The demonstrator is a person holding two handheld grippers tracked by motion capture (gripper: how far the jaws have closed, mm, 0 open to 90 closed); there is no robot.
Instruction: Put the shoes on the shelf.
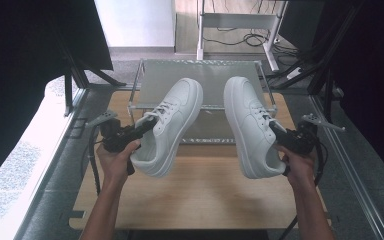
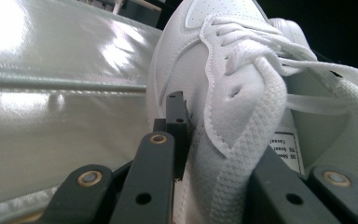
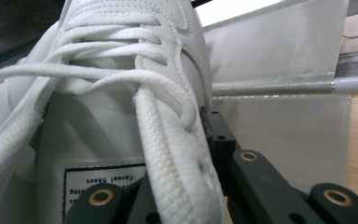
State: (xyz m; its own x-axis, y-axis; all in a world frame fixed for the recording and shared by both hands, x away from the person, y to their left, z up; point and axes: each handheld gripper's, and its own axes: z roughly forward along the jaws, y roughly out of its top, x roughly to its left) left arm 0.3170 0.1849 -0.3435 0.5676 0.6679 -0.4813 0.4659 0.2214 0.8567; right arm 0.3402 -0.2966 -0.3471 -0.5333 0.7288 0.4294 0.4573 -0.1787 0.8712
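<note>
Two white lace-up sneakers hang above the wooden table (image 1: 200,195). My left gripper (image 1: 141,126) is shut on the collar edge of the left sneaker (image 1: 172,125), toe pointing away and up. In the left gripper view the jaws clamp the sneaker's (image 2: 223,84) side wall beside the laces, one jaw outside and one inside. My right gripper (image 1: 276,131) is shut on the right sneaker (image 1: 252,125) the same way. The right gripper view shows that sneaker's (image 3: 121,93) laced edge pinched between the jaws, tongue label visible.
A low rack with grey fabric shelves (image 1: 200,80) and metal tube frame stands at the table's far side, just beyond the shoe toes. Black frame posts (image 1: 70,90) flank the table. Cables and a white stand (image 1: 237,22) lie on the floor behind.
</note>
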